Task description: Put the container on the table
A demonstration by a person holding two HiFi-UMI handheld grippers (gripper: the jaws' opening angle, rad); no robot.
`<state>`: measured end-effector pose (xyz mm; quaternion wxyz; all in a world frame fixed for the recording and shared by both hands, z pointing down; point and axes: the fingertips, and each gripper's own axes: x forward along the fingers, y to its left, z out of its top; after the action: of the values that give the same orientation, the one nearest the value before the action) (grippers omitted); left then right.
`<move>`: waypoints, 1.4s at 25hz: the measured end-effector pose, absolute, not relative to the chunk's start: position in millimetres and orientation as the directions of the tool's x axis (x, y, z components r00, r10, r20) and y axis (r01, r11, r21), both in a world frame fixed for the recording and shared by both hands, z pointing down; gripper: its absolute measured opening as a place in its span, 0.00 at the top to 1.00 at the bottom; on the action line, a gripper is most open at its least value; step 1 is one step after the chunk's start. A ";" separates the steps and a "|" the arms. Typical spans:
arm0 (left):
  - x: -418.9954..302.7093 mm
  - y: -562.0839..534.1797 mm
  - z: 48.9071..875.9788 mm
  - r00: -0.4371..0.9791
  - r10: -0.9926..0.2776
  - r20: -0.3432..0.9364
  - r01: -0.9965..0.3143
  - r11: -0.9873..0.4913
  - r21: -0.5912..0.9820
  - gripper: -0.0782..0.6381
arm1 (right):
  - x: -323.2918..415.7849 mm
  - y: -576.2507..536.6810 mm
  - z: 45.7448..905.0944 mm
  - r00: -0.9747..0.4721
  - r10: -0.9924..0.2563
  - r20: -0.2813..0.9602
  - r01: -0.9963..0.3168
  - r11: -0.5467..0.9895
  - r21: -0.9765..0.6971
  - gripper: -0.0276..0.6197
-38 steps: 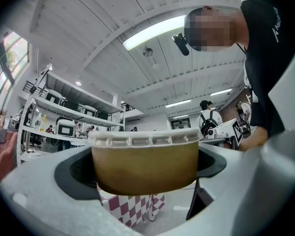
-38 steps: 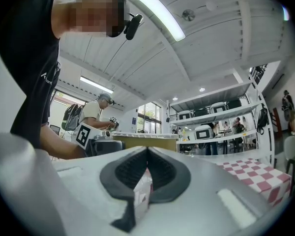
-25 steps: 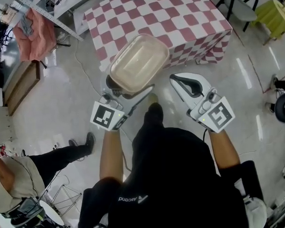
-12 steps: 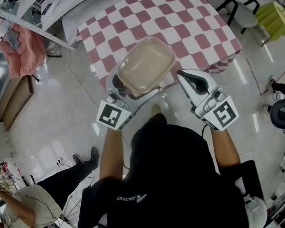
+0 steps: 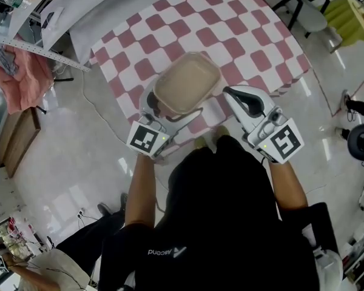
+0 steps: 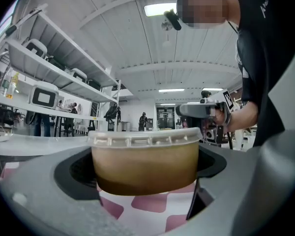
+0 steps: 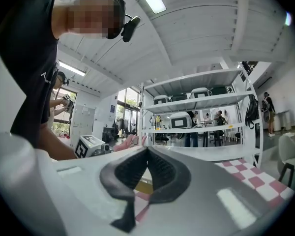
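The lidded container (image 5: 187, 82) is clamped between the jaws of the left gripper (image 5: 170, 110) over the checked table's (image 5: 255, 53) near edge (cloth is seen beneath it), while the right gripper (image 5: 233, 94) is closed on nothing alongside.

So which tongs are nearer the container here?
Left. The left tongs are clamped on the near end of the container, over the checkered table. The right tongs are shut and empty, close beside its right side.
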<state>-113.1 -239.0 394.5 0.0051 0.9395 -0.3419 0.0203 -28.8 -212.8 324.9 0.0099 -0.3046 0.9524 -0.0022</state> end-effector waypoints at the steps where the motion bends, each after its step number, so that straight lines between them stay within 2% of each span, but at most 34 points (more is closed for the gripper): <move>1: -111.9 -243.5 400.9 0.765 -0.641 0.059 -0.642 -0.767 -0.011 0.11 | -28.4 -216.3 325.6 -0.817 -0.576 -0.015 -0.576 0.817 -0.008 0.95; 10: -105.3 -287.8 466.8 0.745 -0.632 0.212 -0.644 -0.765 -0.015 0.11 | -25.3 -249.8 327.8 -0.829 -0.560 -0.002 -0.560 0.829 0.006 0.95; 18: -104.9 -309.5 498.3 0.740 -0.605 0.293 -0.637 -0.771 0.015 0.11 | -24.2 -267.6 340.7 -0.824 -0.566 0.016 -0.566 0.824 -0.014 0.95; 35: -126.9 -300.1 556.7 0.645 -0.506 0.573 -0.637 -0.770 0.038 0.10 | -42.6 -270.6 355.9 -0.852 -0.520 0.056 -0.522 0.852 -0.043 0.95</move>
<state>-126.9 -300.1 556.7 0.1187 0.8991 -0.3179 0.2766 -42.6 -270.6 355.9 -0.0212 -0.2708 0.9620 -0.0282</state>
